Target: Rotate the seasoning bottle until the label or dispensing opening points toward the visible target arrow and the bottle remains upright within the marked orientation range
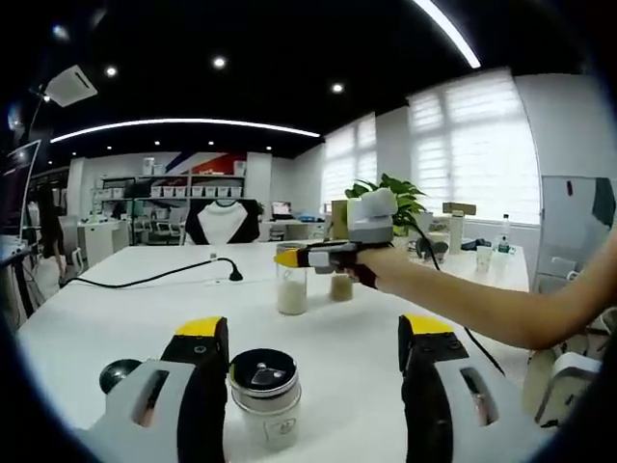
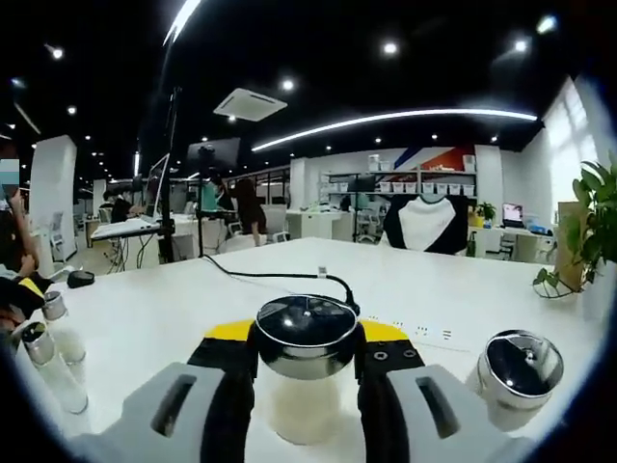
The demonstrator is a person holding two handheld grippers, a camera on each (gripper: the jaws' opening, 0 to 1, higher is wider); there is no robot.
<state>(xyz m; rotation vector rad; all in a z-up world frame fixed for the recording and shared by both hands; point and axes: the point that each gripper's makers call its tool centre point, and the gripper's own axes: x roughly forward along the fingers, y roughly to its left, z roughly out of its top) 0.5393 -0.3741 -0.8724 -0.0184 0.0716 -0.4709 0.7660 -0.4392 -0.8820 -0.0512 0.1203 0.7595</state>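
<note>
In the left gripper view my left gripper [image 1: 316, 330] stands open low over the white table [image 1: 145, 318]. A glass seasoning bottle [image 1: 267, 397] with a black lid stands upright between its jaws, close against the left one. Farther out, a hand holds my right gripper [image 1: 285, 257], shut on a second bottle [image 1: 291, 289] of white powder. In the right gripper view my right gripper [image 2: 307, 336] is clamped on that bottle's [image 2: 304, 410] neck, its dark shiny lid facing up. The left gripper's yellow tip [image 2: 29, 286] peeks in at the left edge.
A third bottle [image 1: 341, 286] stands just beyond the held one and also shows at the lower right [image 2: 521, 368]. Two small bottles [image 2: 48, 338] stand at the left. A black cable [image 1: 154, 278] crosses the table. A potted plant [image 1: 390, 193] is behind.
</note>
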